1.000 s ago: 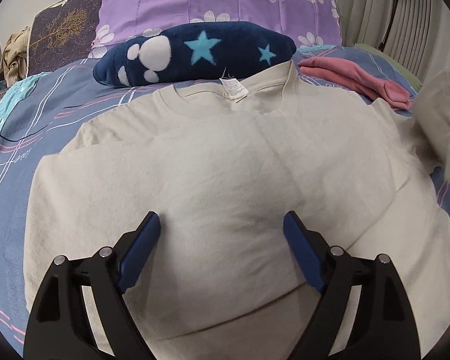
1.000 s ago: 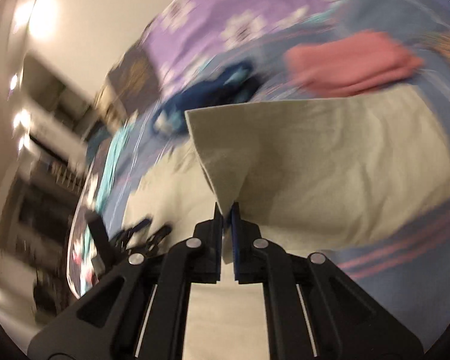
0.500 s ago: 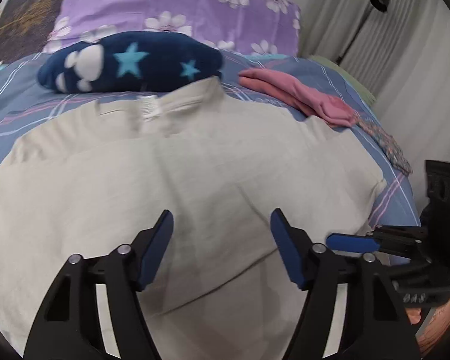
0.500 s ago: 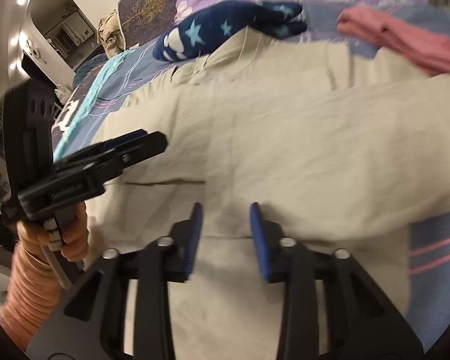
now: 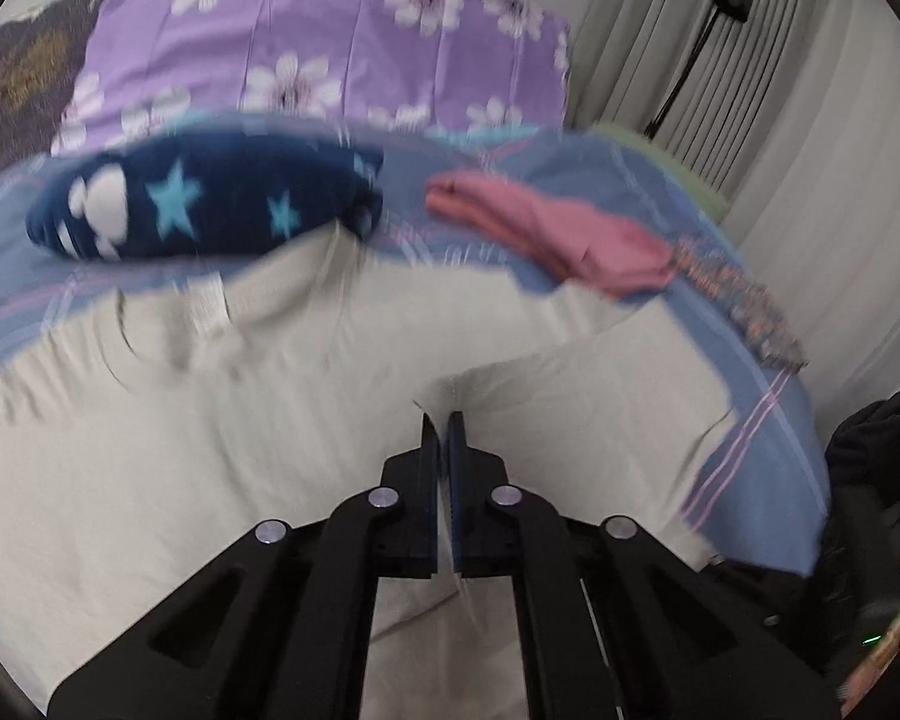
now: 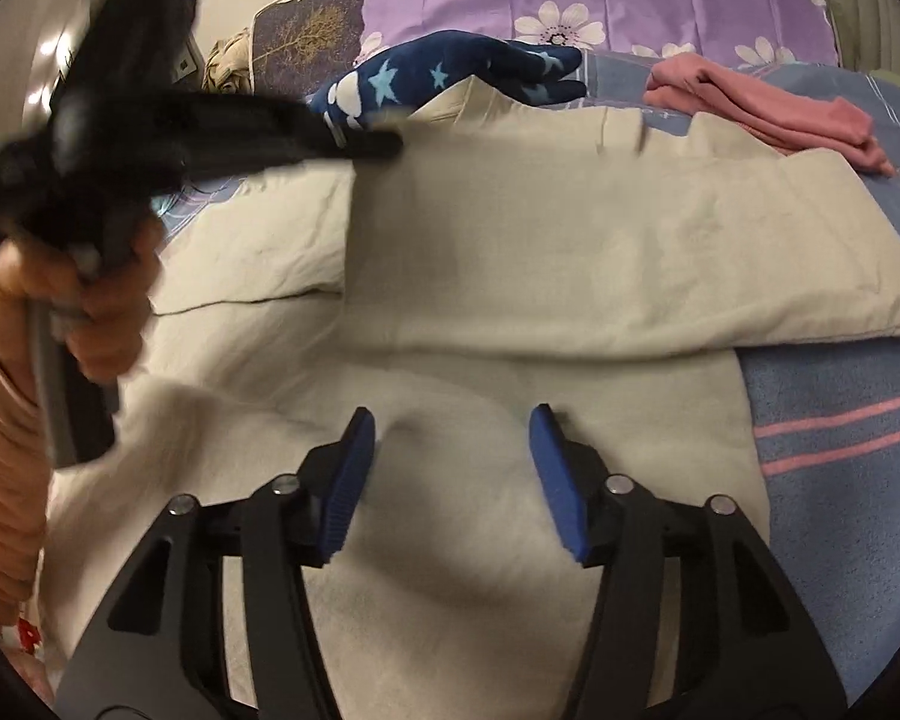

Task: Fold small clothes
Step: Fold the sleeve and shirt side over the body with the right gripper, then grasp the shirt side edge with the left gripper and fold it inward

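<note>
A cream T-shirt (image 5: 258,420) lies on the bed, its neck label toward the pillows; its right side (image 6: 600,252) is folded inward over the body. My left gripper (image 5: 443,420) is shut on a fold of the shirt's fabric and lifts it. In the right wrist view the left gripper (image 6: 378,144) shows blurred at the upper left, holding a raised flap of the shirt. My right gripper (image 6: 450,426) is open and empty, just above the shirt's lower part.
A navy star-print plush (image 5: 210,204) and a folded pink garment (image 5: 546,234) lie behind the shirt on the blue striped bedsheet (image 6: 840,420). Purple flowered pillows (image 5: 330,60) stand at the back. Dark clothing (image 5: 870,480) lies off the bed's right edge.
My right gripper let go of the shirt's sleeve side after folding it inward and opened wide. My left gripper closed on the shirt fabric and is lifting it.
</note>
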